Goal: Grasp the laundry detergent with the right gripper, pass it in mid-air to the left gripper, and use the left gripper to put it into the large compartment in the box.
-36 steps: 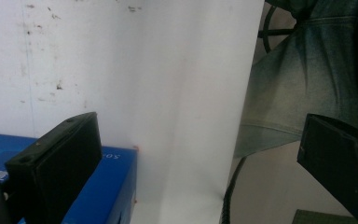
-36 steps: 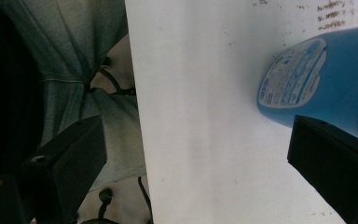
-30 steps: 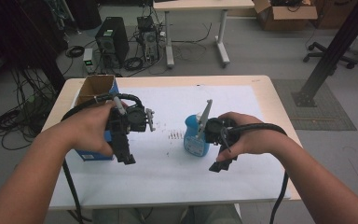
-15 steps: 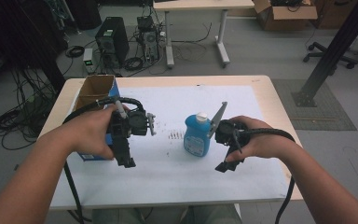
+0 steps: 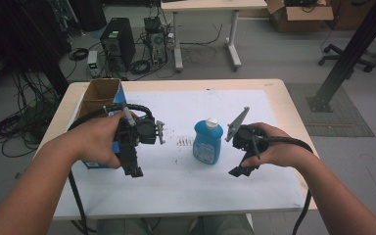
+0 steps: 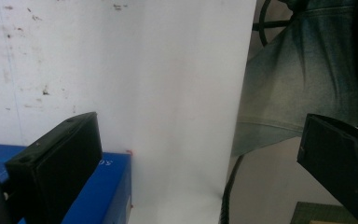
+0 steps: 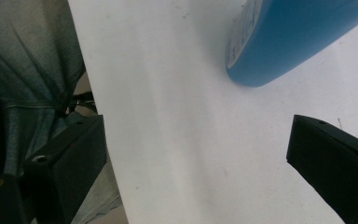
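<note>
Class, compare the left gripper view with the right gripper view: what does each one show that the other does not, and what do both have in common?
The left gripper view alone shows a corner of the blue box lying on the white sheet beside its left jaw, and a dark cable hanging at the sheet's edge.

The right gripper view alone shows the base of the blue bottle standing on the sheet, ahead of the jaws and apart from them.

Both show the white table cover, grey-green trousers beyond its edge, and two black jaws standing wide apart with nothing between them.
</note>
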